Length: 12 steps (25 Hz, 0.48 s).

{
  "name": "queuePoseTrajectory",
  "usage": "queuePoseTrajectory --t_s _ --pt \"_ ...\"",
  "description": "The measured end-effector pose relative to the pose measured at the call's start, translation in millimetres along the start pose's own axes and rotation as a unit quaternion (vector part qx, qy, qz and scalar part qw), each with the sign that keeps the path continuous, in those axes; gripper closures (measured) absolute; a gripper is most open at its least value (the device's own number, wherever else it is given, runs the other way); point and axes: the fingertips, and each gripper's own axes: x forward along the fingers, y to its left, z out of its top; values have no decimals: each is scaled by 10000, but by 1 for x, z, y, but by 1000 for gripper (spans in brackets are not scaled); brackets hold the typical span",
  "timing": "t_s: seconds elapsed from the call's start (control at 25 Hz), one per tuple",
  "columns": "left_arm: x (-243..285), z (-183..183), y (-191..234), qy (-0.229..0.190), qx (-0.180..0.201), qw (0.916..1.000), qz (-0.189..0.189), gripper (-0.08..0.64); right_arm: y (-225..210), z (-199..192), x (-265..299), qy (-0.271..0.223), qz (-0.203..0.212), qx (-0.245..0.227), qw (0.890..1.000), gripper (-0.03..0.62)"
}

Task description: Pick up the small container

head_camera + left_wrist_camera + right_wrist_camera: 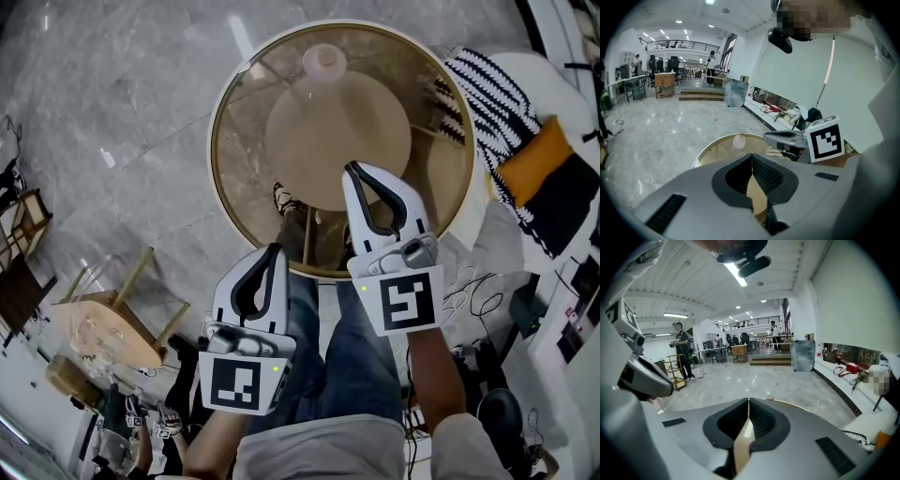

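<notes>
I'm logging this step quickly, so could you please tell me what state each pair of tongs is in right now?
Left tongs: closed, holding nothing.
Right tongs: closed, holding nothing.

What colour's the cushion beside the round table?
The cushion is orange; the head view shows it best.

Round glass table (246,150) dead ahead, and its top is open glass from the near rim right across to the small container (324,61) at the far edge, a straight lane. The right gripper (352,169) sits over that glass, jaws together. The left gripper (275,249) hangs at the near rim, jaws together too. On the right, a striped cushion (483,98) and an orange cushion (539,159) crowd just past the rim. On the left there's open marble floor (112,112), with a wooden stool (122,314) well apart from the table.
</notes>
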Motion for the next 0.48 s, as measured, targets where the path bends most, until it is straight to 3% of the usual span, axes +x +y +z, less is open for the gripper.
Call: queuePoseTrajectory --t_s 0.36,0.4,0.48 --pt "9 -2 22 68 -59 9999 62 541 -17 -2 40 -147 -33 169 9997 569" --pt "10 -2 24 67 -65 9999 51 541 -18 -2 45 -155 -20 162 9997 530" --pt "11 -4 27 74 -56 10000 8 541 -20 -1 56 -154 -38 137 9998 511"
